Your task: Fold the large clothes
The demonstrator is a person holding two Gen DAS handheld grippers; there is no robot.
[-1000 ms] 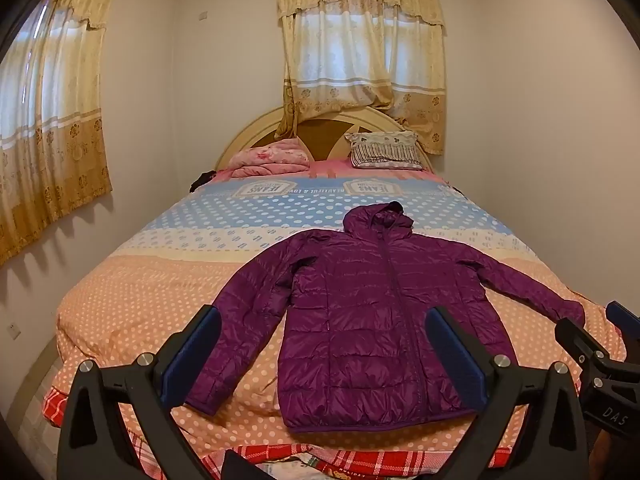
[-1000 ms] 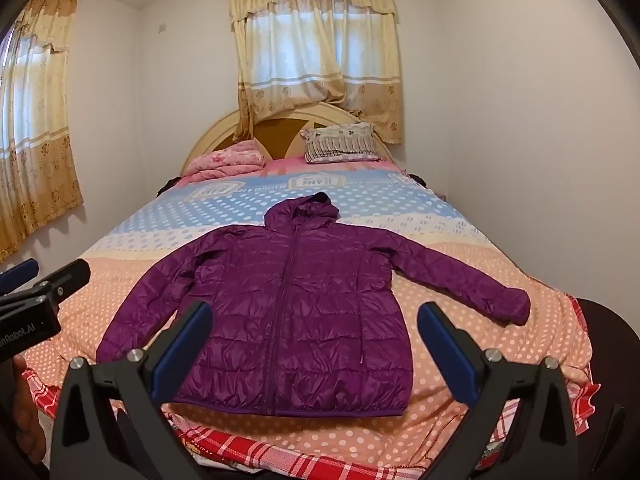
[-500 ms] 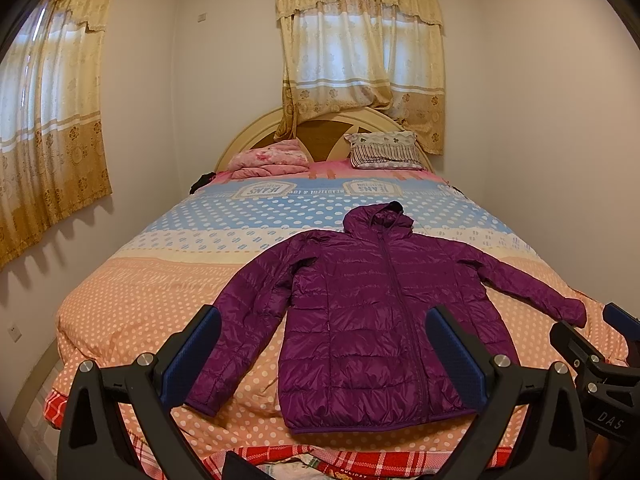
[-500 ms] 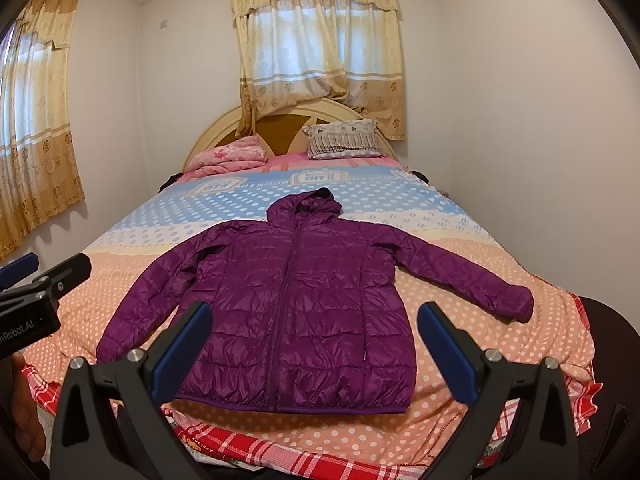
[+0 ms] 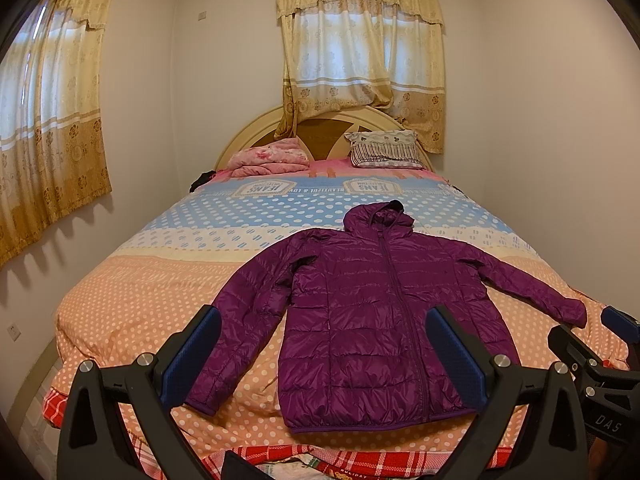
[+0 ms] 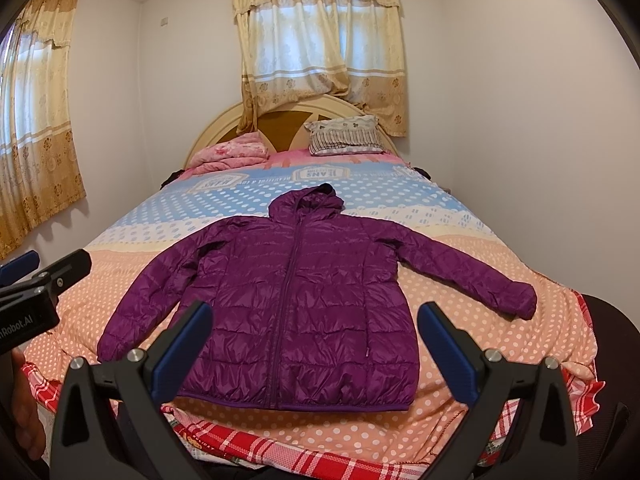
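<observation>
Both my left claw (image 5: 322,352) and right claw (image 6: 314,346) hang spread and empty. The purple quilted hooded jacket (image 6: 304,304) lies flat at twelve o'clock on the polka-dot bed (image 6: 480,340); its slick padding could slip a shallow pinch.

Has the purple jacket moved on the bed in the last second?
No. The purple jacket lies spread flat, its hood at the same blue dotted band of the bedspread.

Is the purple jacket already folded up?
No, the purple jacket lies flat on the bed, zipped, with both sleeves spread out to the sides.
</observation>
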